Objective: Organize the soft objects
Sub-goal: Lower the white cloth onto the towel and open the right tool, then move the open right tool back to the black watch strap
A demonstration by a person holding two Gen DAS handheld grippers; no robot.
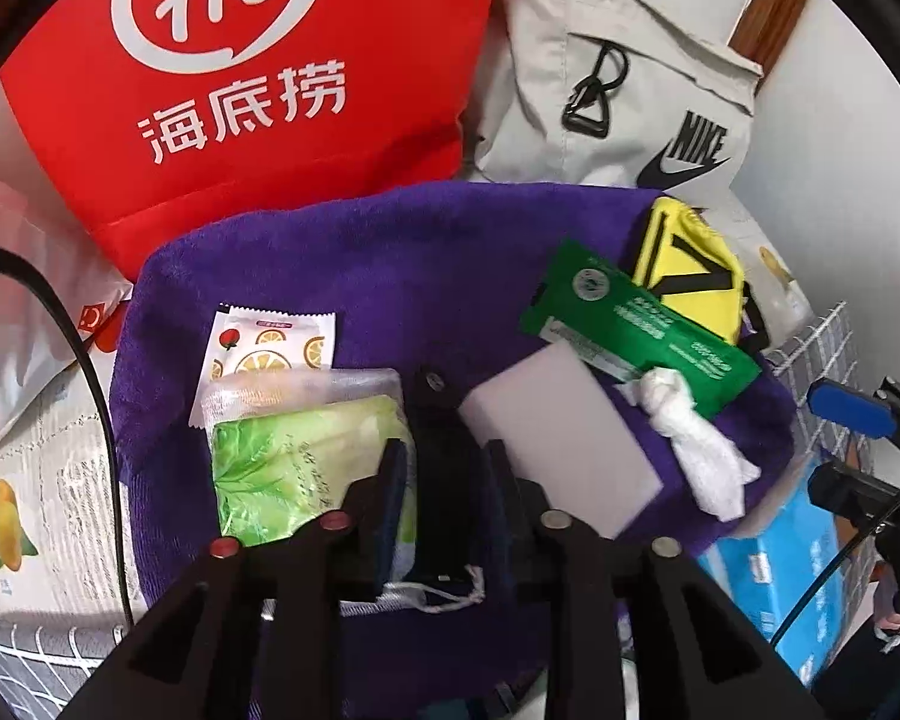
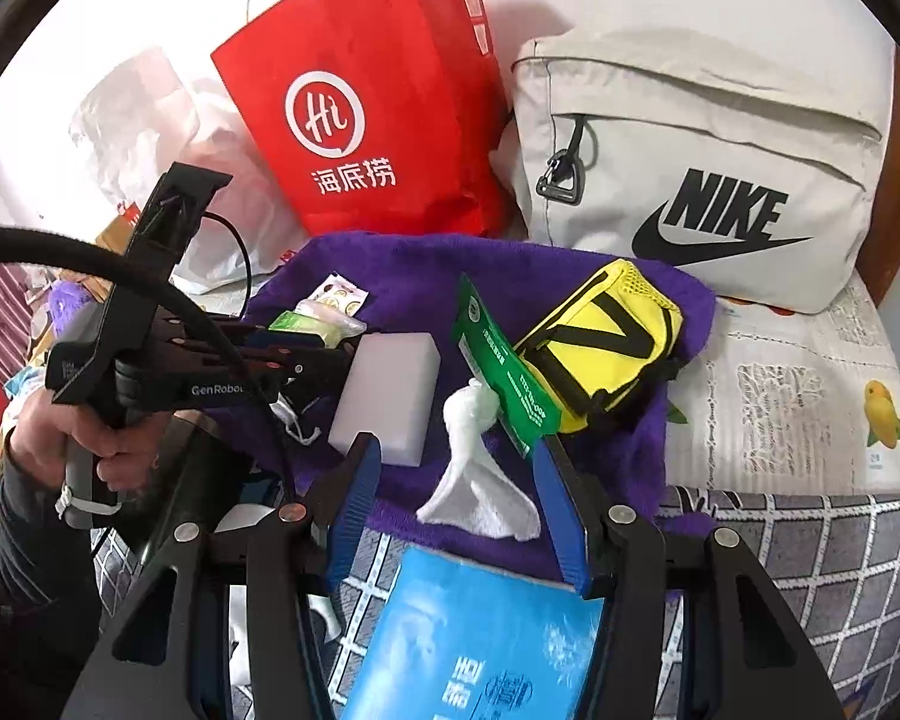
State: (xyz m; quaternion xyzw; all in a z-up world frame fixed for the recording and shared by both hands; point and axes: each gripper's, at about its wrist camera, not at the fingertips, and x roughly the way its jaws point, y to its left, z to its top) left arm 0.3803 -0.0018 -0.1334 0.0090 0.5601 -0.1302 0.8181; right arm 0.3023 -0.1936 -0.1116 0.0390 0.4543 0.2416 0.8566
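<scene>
- Purple towel spread on a printed cover; the far middle of the towel is bare, the only open room.
- Far edge is blocked by one red paper bag and one grey Nike bag, both touching the towel edge.
- Near edge: one blue tissue pack, just under the right claw.
- Left claw: narrow gap, clenched on a dark drawstring pouch that lies on the towel between the leaf packet and the sponge.
- Right claw: spread wide, released. One knotted white cloth lies between its fingers; cannot tell whether they touch it.
- On the towel, one each: fruit-print sachet, green leaf packet, white sponge block, green flat packet, yellow pouch.
- The green flat packet leans on the yellow pouch.
</scene>
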